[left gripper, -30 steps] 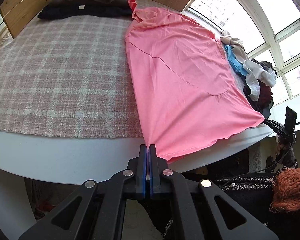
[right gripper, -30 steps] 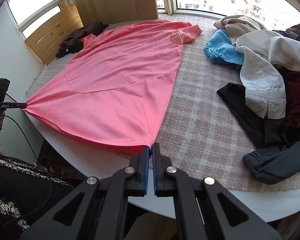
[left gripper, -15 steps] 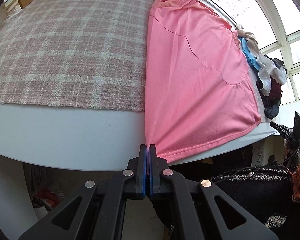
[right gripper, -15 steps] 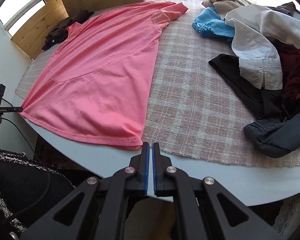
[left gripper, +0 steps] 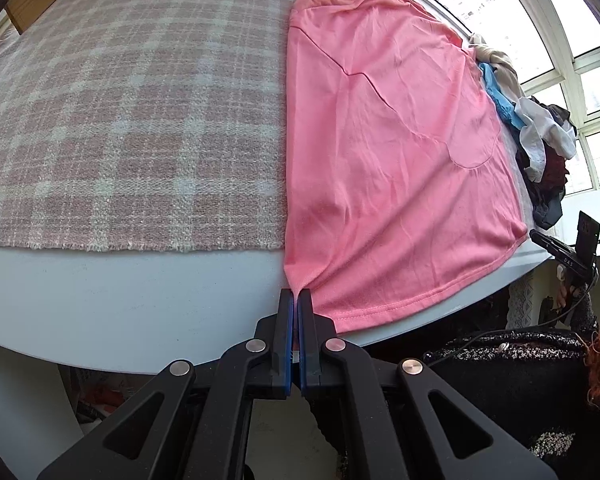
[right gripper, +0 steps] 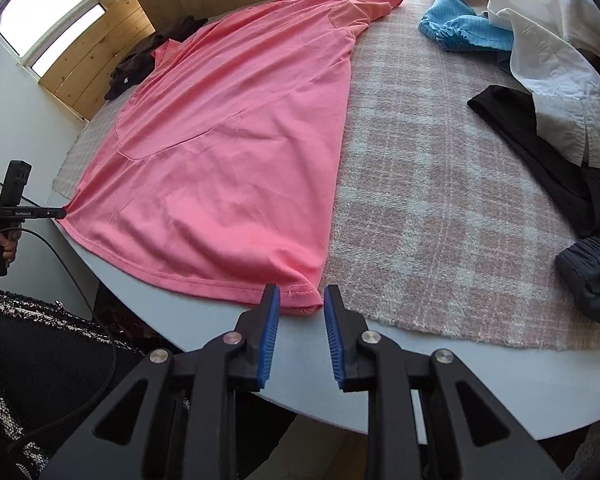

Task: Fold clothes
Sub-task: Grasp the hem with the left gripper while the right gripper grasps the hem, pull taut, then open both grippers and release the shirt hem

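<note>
At the near rim of the round white table (right gripper: 480,392), the pink shirt (right gripper: 228,152) lay spread flat with its hem toward the person and its collar end far across the plaid cloth (right gripper: 420,208), so that its long axis ran straight away from both tools. The left gripper (left gripper: 295,300) had its blue-padded jaws pressed together on the hem corner on its own side, the fabric drawn into small creases at the pinch. The right gripper (right gripper: 298,300) stood with its jaws parted around the opposite hem corner, which lay slack on the table edge between the pads, touching neither as far as could be told. Both tools sat at the hem end, one at each corner, and the whole body of the shirt stretched ahead of them; the left was the only one with a hold, so any lift of the hem toward the collar appeared to depend on the right jaws closing on the corner already between them. Whether the shirt had just been laid out or was about to be gathered for a fold could not be settled from the scene. Beyond the shirt's right side, a heap of unfolded clothes (right gripper: 548,60) in blue, white and black crowded the cloth. Past the collar, dark garments (right gripper: 148,56) rested by a wooden panel (right gripper: 96,64) beneath the window.
</note>
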Demonstrator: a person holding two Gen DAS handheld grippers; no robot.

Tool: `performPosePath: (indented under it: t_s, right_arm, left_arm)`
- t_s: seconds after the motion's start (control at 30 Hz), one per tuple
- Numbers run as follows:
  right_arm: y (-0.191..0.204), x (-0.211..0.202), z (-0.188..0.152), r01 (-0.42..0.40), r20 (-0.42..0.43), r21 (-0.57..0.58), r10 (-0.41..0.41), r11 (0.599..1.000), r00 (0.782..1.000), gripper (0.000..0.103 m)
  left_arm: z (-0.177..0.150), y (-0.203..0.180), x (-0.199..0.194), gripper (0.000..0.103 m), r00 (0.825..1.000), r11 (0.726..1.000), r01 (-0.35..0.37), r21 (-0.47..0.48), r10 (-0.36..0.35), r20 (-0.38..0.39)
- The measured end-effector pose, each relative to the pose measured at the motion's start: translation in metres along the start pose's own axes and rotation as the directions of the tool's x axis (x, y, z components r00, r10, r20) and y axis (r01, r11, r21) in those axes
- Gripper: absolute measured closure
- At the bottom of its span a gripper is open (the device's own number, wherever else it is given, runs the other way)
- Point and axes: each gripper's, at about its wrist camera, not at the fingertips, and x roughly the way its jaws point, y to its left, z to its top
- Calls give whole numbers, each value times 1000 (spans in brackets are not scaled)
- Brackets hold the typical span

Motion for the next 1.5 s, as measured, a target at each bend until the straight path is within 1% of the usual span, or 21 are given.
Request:
performPosePath:
  t_s: [0.1,0.2,0.27,0.37,0.53,0.6,0.7,0.77,0.87,0.93,1.03,1.1,1.17,1.2,1.23,1.27,1.33,1.37,1.4,1.47,1.5]
  right_arm:
    - [2,7,-1,22,-4,-24,-22,999,1000,77]
    - [4,10,-1,3,12,-32,-2,999,1000,78]
    - [6,12,-2,-7,1,-40,7,999,1000,100]
    - [13,6,-7,1,-13,-48,-2,999,1000,99]
    - [20,-38,-20,-20,26,9,20,1000,999,100]
    - [23,-45,-25,3,17,11,-3,1000,1000,100]
    - [21,-28,-28,11,-43,-2,-11,1000,999,100]
    - [21,-16,-31,19,-92,-35,-22,999,996,100]
    - [24,-8,-35,11,-153,-56,-20,998,988,100]
    - [22,-11,-35,16,-177,-65,-27,998,984,100]
    - [15,-18,-31,34,-211,-54,-45,998,976,97]
    - [12,-23,-27,58,-272,-43,-67,997,960,97]
    - [11,-38,-22,74,-282,-36,-81,997,956,97]
    - [10,-48,-18,74,-270,-34,-80,997,960,97]
    - [10,-58,-8,73,-229,-33,-79,997,970,97]
    - [10,-68,5,70,-172,-27,-74,997,982,97]
    - [12,-86,36,63,-49,-21,-64,998,997,97]
    - [18,-90,58,57,25,-29,-57,998,998,96]
    - [26,-90,79,58,85,-43,-55,997,995,91]
    - [41,-78,120,70,168,-64,-58,995,984,83]
    - [48,-72,140,75,205,-73,-59,994,977,75]
  left_arm:
    - [2,-1,-2,102,1000,1000,-4,12,4,-4]
    - [2,-1,-3,102,1000,1000,-7,19,7,-10]
    - [3,-1,-2,102,1000,1000,-6,23,6,-14]
    - [5,-4,-1,102,1000,1000,-4,31,5,-18]
    - [14,-28,-1,102,1000,999,23,40,-23,4]
    - [12,-29,-5,102,999,999,34,39,-34,6]
    - [7,-26,-6,102,999,998,45,36,-45,-4]
    - [4,-15,3,102,999,999,37,21,-36,-28]
    - [2,-3,18,102,998,999,53,-4,-53,-41]
    - [-2,-4,23,102,996,997,82,-4,-82,-45]
    - [-8,-11,27,102,995,996,86,20,-85,-48]
    - [-8,-10,21,101,994,995,104,5,-104,-23]
    - [-7,-6,12,100,993,993,114,-9,-114,5]
    - [-9,-3,4,99,994,994,111,-12,-111,13]
    - [-11,2,-5,94,995,995,102,-14,-102,18]
    - [-6,4,-13,93,995,996,90,-3,-90,33]
    - [22,0,-29,94,994,997,64,48,-68,81]
    - [37,-2,-37,93,993,996,50,73,-58,105]
    - [51,-4,-45,93,990,995,36,97,-49,130]
    - [79,-8,-61,93,983,989,5,145,-31,179]
    - [98,-12,-65,90,978,985,-11,173,-25,209]
